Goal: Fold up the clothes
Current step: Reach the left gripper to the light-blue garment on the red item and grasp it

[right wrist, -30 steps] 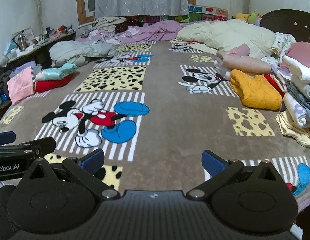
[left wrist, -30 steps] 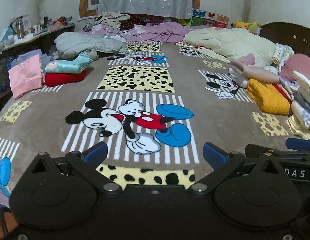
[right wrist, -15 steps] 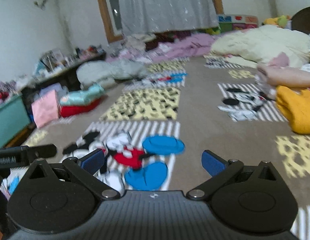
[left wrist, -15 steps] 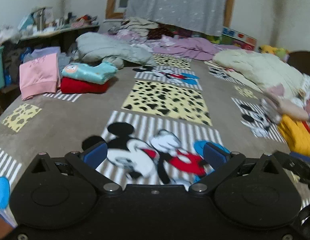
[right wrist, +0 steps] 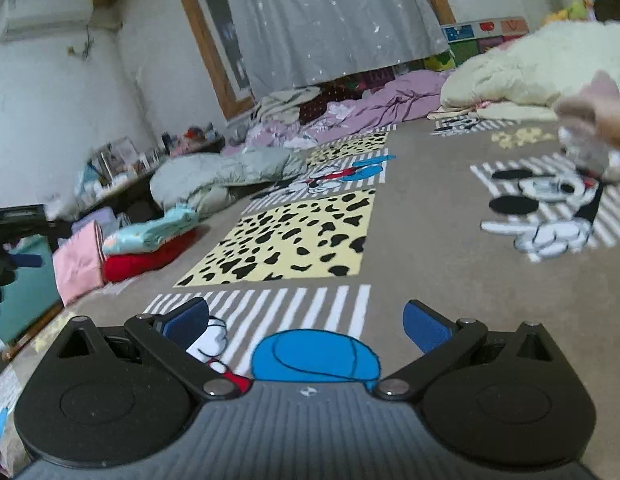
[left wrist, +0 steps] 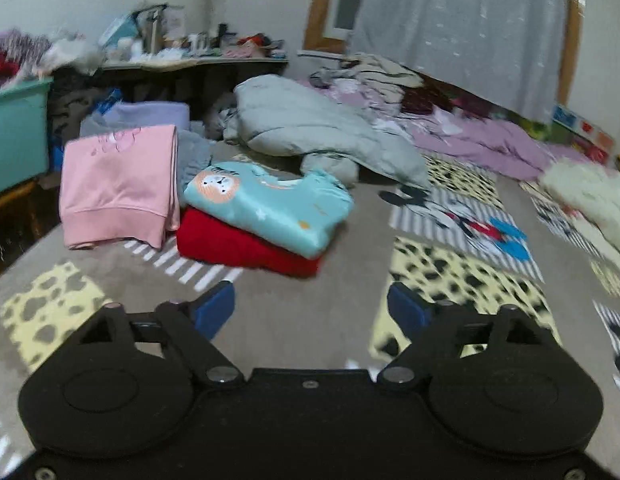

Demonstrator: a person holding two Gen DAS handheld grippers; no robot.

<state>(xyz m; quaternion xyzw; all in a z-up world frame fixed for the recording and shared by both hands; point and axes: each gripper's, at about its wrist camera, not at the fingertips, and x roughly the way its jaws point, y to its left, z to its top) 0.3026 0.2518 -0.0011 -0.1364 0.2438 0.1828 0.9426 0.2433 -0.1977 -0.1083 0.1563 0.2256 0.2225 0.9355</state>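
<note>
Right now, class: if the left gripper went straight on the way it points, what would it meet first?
Probably the folded stack: the red garment under the teal one. The left gripper is closing with nothing between its fingers, bare blanket beneath. Depth is unclear.

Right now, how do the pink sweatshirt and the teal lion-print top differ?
The pink sweatshirt is plain pink with a ribbed hem; the teal lion-print top is printed. The pink sweatshirt slopes against a pile at the bed's edge; the teal lion-print top lies on a folded red garment. Both are folded.
</note>
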